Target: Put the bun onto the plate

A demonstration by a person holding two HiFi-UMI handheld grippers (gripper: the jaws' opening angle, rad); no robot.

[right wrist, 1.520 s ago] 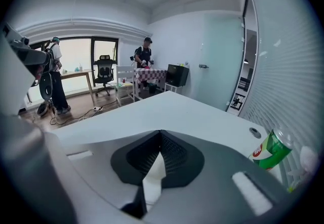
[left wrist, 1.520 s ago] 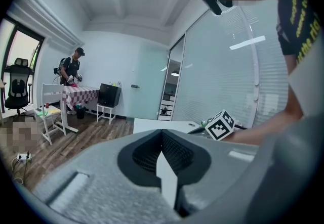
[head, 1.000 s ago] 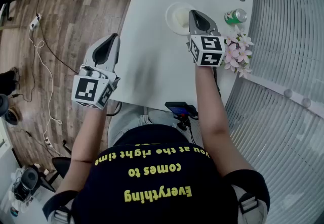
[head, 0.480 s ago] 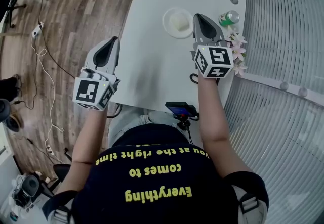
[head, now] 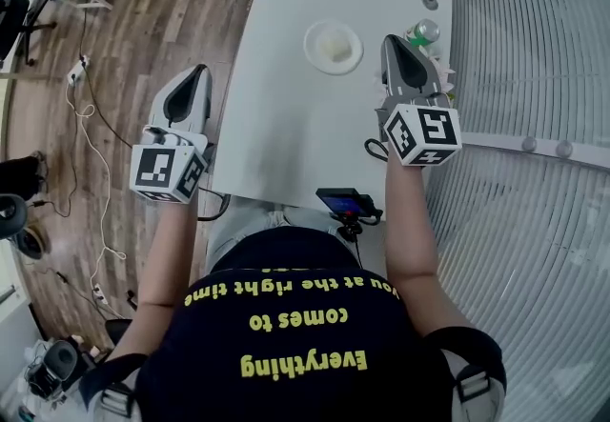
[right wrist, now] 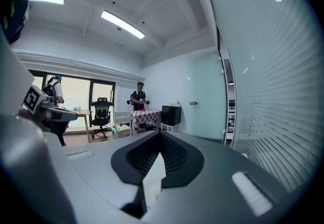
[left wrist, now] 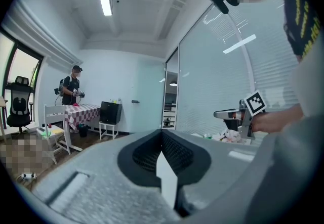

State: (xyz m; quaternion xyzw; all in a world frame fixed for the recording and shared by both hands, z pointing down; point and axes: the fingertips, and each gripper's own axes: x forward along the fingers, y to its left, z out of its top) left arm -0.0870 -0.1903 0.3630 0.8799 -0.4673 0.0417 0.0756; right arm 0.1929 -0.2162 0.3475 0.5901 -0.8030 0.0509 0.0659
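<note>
Bun [head: 335, 47]: lying on white plate [head: 315, 33], far side of table [head: 286, 115].
Right gripper [head: 392, 41]: clenched, empty, beside plate.
Left gripper [head: 194, 72]: clenched, empty, off the table edge.
Advice: withdraw high, without nudging the plate.

Black short-sleeved T-shirt [head: 286, 401] (yellow lettering [head: 300, 363])
</note>
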